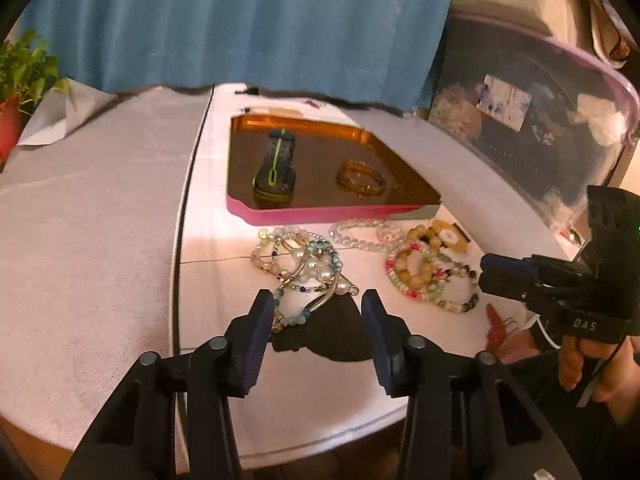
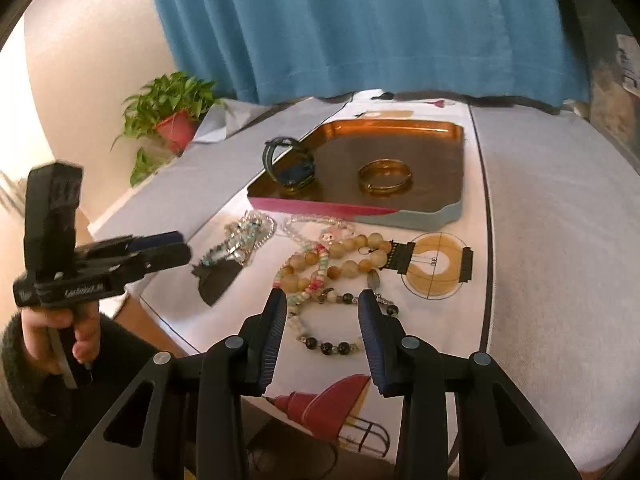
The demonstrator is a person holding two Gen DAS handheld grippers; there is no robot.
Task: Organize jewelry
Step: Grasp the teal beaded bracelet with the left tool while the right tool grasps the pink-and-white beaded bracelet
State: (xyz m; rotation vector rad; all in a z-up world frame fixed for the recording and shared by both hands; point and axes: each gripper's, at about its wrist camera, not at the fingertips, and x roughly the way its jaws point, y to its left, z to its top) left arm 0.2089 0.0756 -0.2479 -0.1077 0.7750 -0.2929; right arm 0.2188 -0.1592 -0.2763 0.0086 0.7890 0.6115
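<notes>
Both grippers, left point(image 1: 318, 312) and right point(image 2: 322, 310), hovered with fingers parted, grasping nothing, over bracelets point(image 2: 332, 264) on the cloth-covered desk point(image 2: 560, 240), blue curtain point(image 2: 360, 28) at twelve o'clock.

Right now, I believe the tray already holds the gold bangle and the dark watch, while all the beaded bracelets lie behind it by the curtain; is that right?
Not quite. The tray does hold the gold bangle and the dark watch, but the beaded bracelets lie on the cloth in front of the tray, on the side near the claws, not behind it by the curtain. The right wrist view shows this.
</notes>
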